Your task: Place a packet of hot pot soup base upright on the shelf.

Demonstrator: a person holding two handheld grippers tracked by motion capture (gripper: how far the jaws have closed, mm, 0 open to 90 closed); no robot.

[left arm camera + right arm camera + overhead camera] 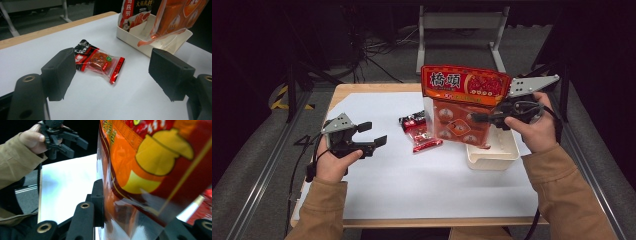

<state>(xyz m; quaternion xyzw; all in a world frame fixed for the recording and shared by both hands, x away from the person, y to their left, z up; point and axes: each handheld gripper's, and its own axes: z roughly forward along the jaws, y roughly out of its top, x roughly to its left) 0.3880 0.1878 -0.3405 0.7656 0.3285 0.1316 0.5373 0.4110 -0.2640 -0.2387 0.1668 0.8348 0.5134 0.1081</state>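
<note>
Here we found the large orange bag (462, 102) held upright in the air above the white tray (492, 156), its lower edge hanging over the tray's near end. The right gripper (486, 119) was clamped on the bag's side, one jaw pressed flat against the film. Left of the tray, two small red sachets (419, 131) lay together on the white bench (412, 185). The left gripper (373, 134) hung just above the bench beside the sachets, its jaws apart with nothing between them, pointing toward the sachets.
</note>
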